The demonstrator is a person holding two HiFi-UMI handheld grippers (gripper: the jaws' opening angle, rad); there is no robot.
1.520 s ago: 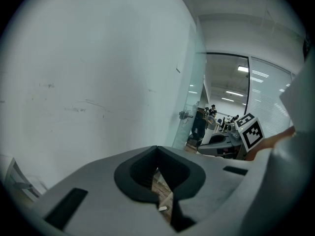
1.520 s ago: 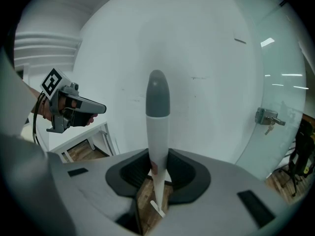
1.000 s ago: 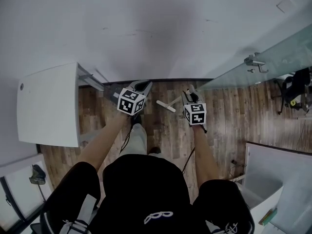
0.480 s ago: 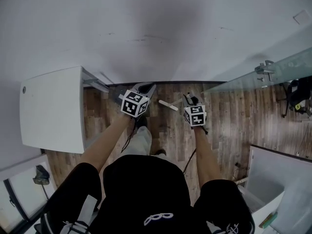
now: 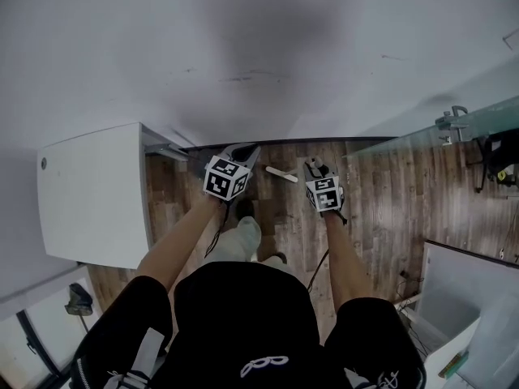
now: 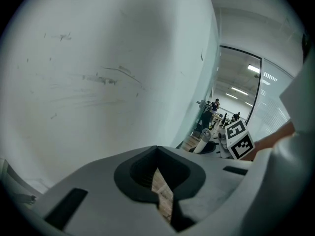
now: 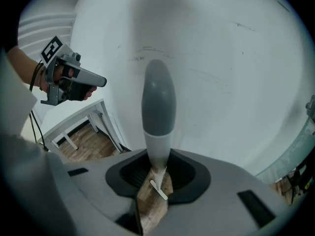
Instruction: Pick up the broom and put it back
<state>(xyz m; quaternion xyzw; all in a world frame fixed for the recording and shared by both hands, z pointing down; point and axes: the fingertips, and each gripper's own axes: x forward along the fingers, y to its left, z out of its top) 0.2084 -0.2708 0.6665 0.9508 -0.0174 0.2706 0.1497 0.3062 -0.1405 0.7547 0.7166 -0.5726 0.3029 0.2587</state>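
The broom stands nearly upright with its handle in my right gripper point(image 5: 316, 168), which is shut on it. In the right gripper view the grey handle end point(image 7: 157, 102) rises above the jaws. The pale shaft runs down between them to the small white broom head point(image 7: 158, 190) on the wood floor. From the head view, the white broom head point(image 5: 281, 173) lies close to the base of the wall, between the two grippers. My left gripper point(image 5: 242, 150) hangs to its left, jaws a narrow gap apart point(image 6: 158, 181) with only floor showing between them.
A white wall point(image 5: 268, 47) fills the view ahead. A white table point(image 5: 93, 193) stands at the left, its legs point(image 7: 93, 122) near the wall. At the right is a glass door with a metal handle point(image 5: 454, 122), and a white desk point(image 5: 470, 282) sits lower right.
Both grippers have moved forward toward the wall and sunk lower, the right one carrying the broom. The wall, the table and the glass door have shifted in the head view.
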